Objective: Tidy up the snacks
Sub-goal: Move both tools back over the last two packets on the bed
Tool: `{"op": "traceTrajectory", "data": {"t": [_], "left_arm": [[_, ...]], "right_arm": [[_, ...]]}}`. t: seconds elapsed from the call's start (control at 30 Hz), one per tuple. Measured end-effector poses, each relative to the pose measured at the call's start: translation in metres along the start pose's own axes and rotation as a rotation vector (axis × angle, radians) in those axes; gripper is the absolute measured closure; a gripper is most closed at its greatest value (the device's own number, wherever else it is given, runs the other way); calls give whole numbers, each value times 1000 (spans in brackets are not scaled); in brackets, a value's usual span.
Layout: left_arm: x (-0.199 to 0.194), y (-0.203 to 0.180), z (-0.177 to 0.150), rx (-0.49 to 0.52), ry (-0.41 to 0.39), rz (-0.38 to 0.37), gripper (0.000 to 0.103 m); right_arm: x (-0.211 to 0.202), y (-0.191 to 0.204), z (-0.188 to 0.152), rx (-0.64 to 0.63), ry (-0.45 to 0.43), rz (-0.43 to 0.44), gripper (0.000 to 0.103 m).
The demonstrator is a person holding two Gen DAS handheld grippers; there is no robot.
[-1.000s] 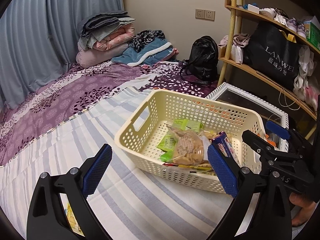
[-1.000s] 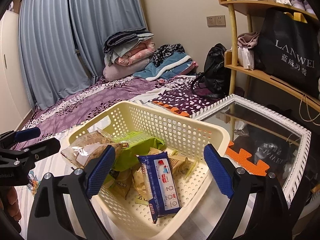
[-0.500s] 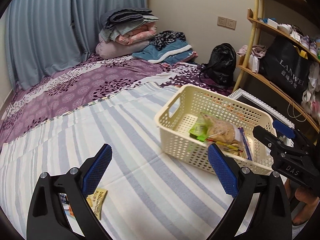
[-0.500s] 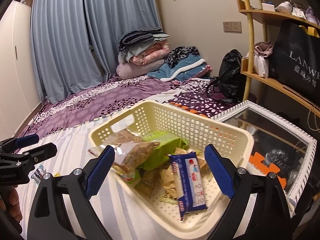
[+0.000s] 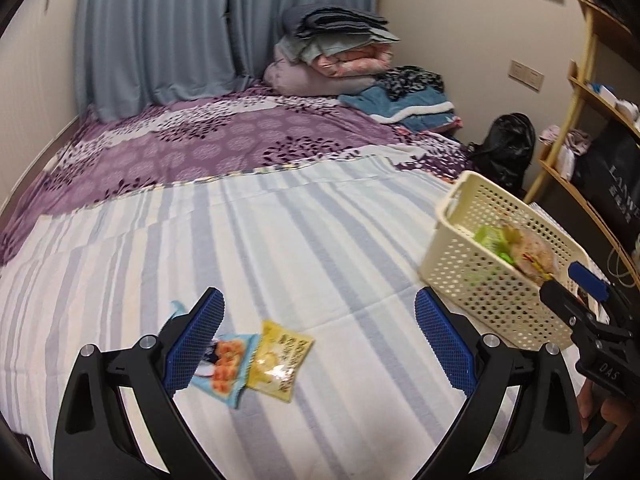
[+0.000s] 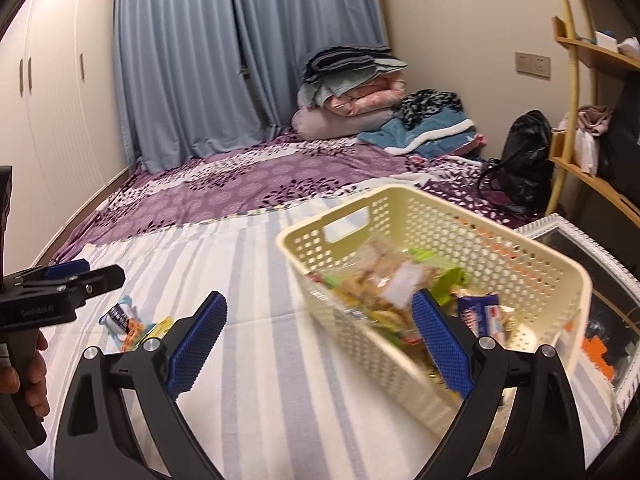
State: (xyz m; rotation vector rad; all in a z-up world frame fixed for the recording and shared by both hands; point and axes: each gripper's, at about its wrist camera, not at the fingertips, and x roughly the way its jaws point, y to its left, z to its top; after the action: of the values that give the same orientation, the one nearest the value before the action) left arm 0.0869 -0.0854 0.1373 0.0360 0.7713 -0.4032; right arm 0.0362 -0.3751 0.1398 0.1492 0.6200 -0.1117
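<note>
Packets: two loose snacks lie on the striped bed sheet [image 5: 320,240], a yellow packet [image 5: 280,362] and a blue-and-orange packet [image 5: 224,368], overlapping at one edge.
Left tongs: my left tongs [image 5: 318,344] are spread wide and hold nothing; both packets sit low between the blue pads, closer to the left-side pad [image 5: 194,344], which covers a corner of the blue-and-orange one.
Direction: from the left tongs the yellow packet is just ahead and slightly left of centre, lying flat.
Long axis: the yellow packet runs on a diagonal, upper right to lower left, so it sits skewed to the line between my pads; I judge a small twist would be needed to close across its narrow width.
Right tongs: my right tongs [image 6: 320,344] are also wide apart and empty, hovering at the near wall of the cream basket [image 6: 520,248], which already carries several packets.
Nearer hand: left, clearly; the right is well apart from the loose pair.
Left view only: the packets' outlines and their overlap.
Right view only: the pair [image 6: 132,322] seen small, far left, below the left tool; the basket's contents, a clear bag [image 6: 384,280] and a blue wrapper [image 6: 484,318], though motion-blurred.
Goal spot: basket, to the right of the packets on the same sheet.
</note>
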Motion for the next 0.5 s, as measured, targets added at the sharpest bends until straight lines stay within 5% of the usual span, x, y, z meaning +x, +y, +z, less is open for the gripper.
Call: {"op": "traceTrajectory", "data": {"t": [0.5], "left_arm": [[29,94,-29,-239,82,136,5]], "right_arm": [[27,52,-27,-88,116,89,10]]}}
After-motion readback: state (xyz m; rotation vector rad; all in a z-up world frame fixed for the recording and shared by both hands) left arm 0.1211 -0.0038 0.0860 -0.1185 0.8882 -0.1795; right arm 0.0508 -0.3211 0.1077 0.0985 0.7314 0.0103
